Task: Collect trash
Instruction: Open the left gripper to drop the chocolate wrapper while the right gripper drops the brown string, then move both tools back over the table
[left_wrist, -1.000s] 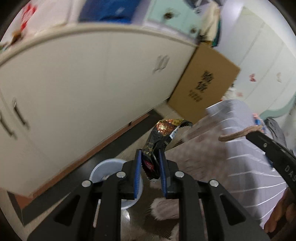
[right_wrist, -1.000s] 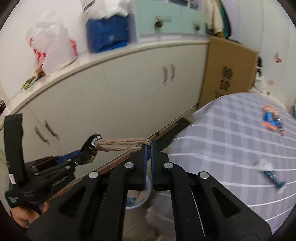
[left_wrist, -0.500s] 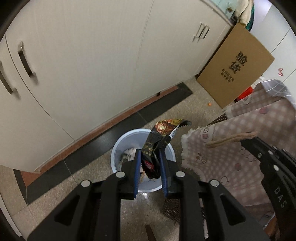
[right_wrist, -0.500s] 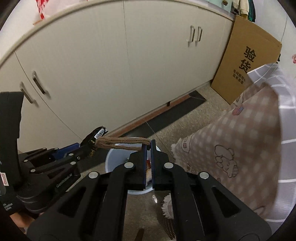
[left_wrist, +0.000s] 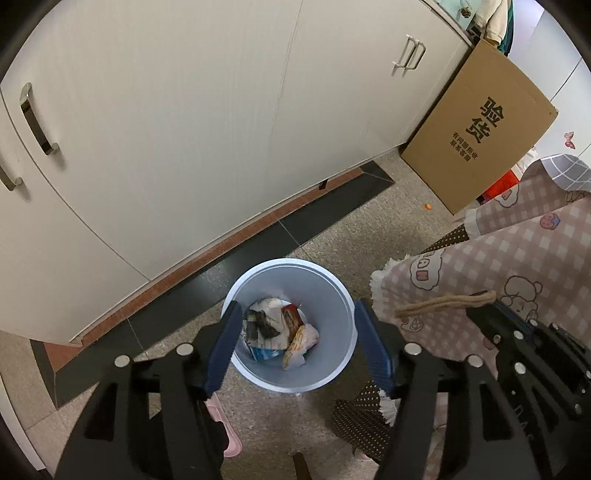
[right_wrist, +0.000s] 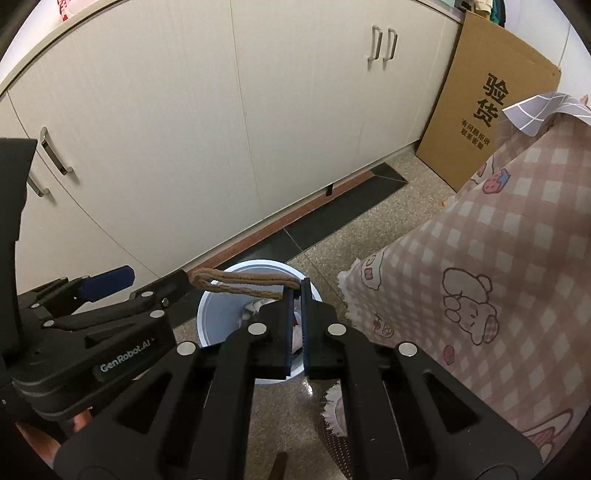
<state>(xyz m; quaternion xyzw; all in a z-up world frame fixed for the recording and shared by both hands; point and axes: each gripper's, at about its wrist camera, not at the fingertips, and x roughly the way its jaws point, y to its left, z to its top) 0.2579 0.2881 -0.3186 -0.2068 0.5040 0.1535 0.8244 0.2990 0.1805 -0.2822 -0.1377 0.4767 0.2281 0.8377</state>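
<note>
While your left gripper (left_wrist: 295, 343) hangs over the round pale-blue plastic waste bin (left_wrist: 334, 295), its blue-padded jaws are opening and nothing sits between them; through the gap you look straight into the bin. Crumpled wrappers and paper scraps (left_wrist: 280, 332) lie at the bottom, lower centre of the left wrist frame, among them a dark crinkled packet (left_wrist: 258, 325) at the left of the pile. That piece of trash counts as delivered, by my reading.

Your right gripper (right_wrist: 294, 325) has its jaws pressed nearly together, pinching one end of a flat brown woven strap (right_wrist: 240, 282). The strap runs left across the bin's rim in the right wrist frame, toward the tip of the left gripper's body; whether it touches there, I cannot tell. It is not yet in the bin. If it is trash, releasing it is what remains; whether more litter waits elsewhere, these views do not show.

Surroundings: cream cabinet doors with metal bar handles (left_wrist: 37, 118) fill the upper frame, above a dark floor strip. A brown cardboard box with black printed characters (left_wrist: 480, 125) leans at upper right. A pink checked cloth with cartoon bears (right_wrist: 498, 288) crowds the right side, its frilled edge just beside the bin. That edge and the dangling strap are the likely snags.
</note>
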